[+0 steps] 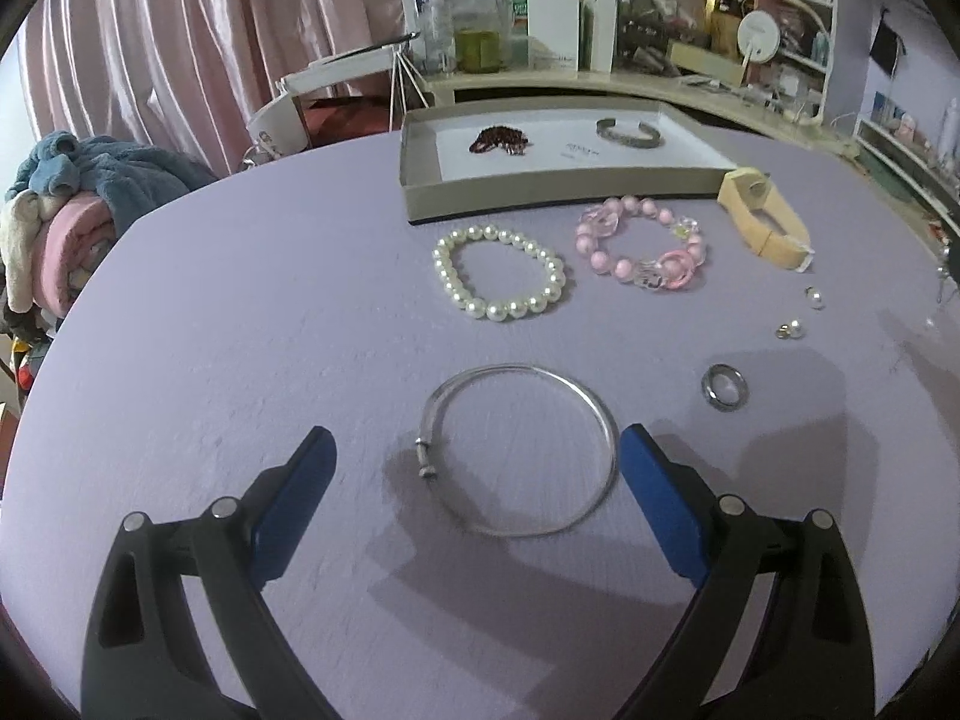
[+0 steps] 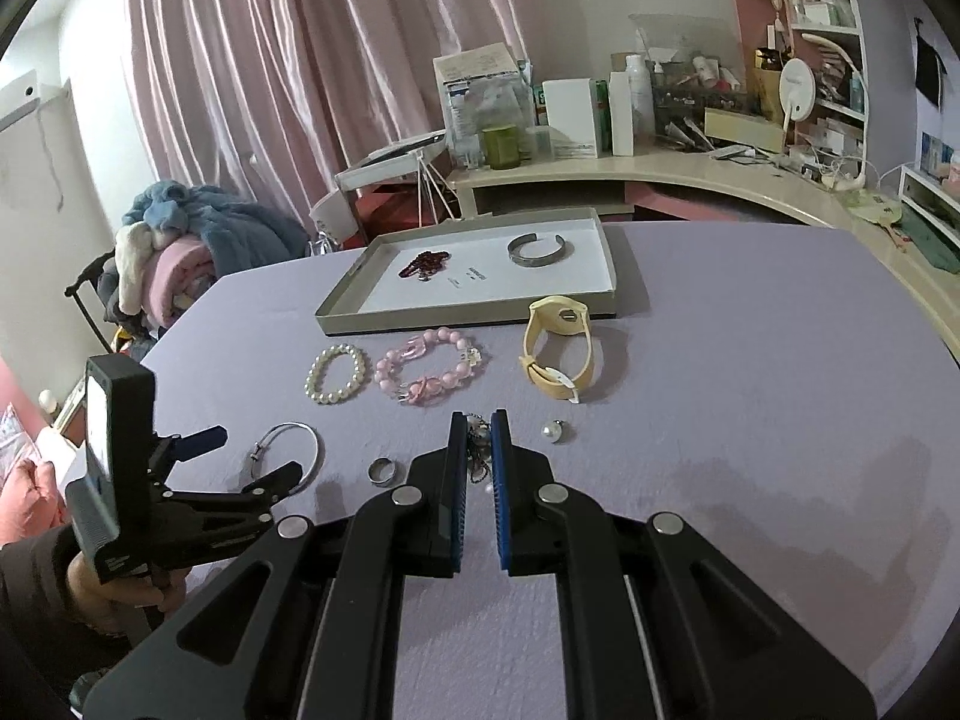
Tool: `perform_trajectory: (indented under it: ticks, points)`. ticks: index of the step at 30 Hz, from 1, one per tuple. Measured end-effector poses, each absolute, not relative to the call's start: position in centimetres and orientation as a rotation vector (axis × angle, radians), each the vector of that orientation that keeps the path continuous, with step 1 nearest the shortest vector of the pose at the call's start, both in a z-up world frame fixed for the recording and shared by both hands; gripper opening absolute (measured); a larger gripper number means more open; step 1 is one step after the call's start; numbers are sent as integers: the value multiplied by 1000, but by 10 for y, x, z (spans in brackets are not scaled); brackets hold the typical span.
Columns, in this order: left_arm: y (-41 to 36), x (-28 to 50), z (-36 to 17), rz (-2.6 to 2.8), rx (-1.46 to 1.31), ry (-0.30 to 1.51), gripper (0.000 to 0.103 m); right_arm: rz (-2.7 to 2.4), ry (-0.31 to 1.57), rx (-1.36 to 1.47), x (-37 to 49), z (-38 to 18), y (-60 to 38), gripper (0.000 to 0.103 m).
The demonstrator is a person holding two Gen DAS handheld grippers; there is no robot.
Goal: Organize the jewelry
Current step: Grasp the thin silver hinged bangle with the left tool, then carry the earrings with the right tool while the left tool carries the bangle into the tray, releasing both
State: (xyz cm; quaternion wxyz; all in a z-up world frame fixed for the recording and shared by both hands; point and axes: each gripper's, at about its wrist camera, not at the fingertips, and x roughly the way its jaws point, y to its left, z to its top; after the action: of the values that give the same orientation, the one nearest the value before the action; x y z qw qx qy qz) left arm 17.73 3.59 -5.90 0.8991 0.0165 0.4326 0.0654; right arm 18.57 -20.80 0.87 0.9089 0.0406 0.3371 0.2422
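My left gripper (image 1: 477, 450) hangs low over the thin silver bangle (image 1: 519, 450), jaws spread wide and not yet touching it: the right pad sits just beside the wire at the hoop's 3 o'clock, the left pad stands clear of the clasp end at 9 o'clock. My right gripper (image 2: 479, 444) has its jaws clamped on a small dangling earring (image 2: 478, 450) with a pearl-like drop, held above the lilac worktop (image 2: 750, 390).

Both pieces belong in the shallow grey tray (image 2: 345, 306) at 12 o'clock, where a dark red bead strand (image 2: 423, 264) and a silver cuff (image 2: 536, 251) already lie.

For the bangle, I judge the wide straddle a poor bet (thin wire tends to skate out from under flat pads). Better to shift so one pad is inside the hoop and one outside, then close on a single stretch of wire, away from the clasp, and lift level.

The earring's mate (image 2: 553, 432) lies on the cloth at 1 o'clock of my right jaws, the steel ring (image 2: 382, 470) at 9 o'clock; I would carry high over the pink bead bracelet (image 2: 429, 375) and pearl bracelet (image 2: 336, 373), setting down in bare tray floor between the two pieces there. The cream watch strap (image 2: 555, 354) waits at the tray's near right corner.
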Motion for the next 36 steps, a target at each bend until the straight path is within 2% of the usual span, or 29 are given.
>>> perform_trajectory:
  ticks: [9, 11, 13, 23, 36]
  points:
    - [34, 193, -65, 130, 1, 940, 94, 509, 707, 108, 191, 6, -210, 8]
    - [38, 194, -66, 115, -47, 942, 87, 513, 704, 110, 190, 7, -210, 8]
    - [36, 193, -63, 104, -33, 927, 72, 516, 701, 113, 190, 9, -210, 8]
    - [42, 184, -56, 95, -49, 895, 72, 529, 672, 118, 186, 21, -209, 8]
    - [47, 158, 19, 50, -78, 673, 72, 536, 634, 124, 182, 34, -206, 8]
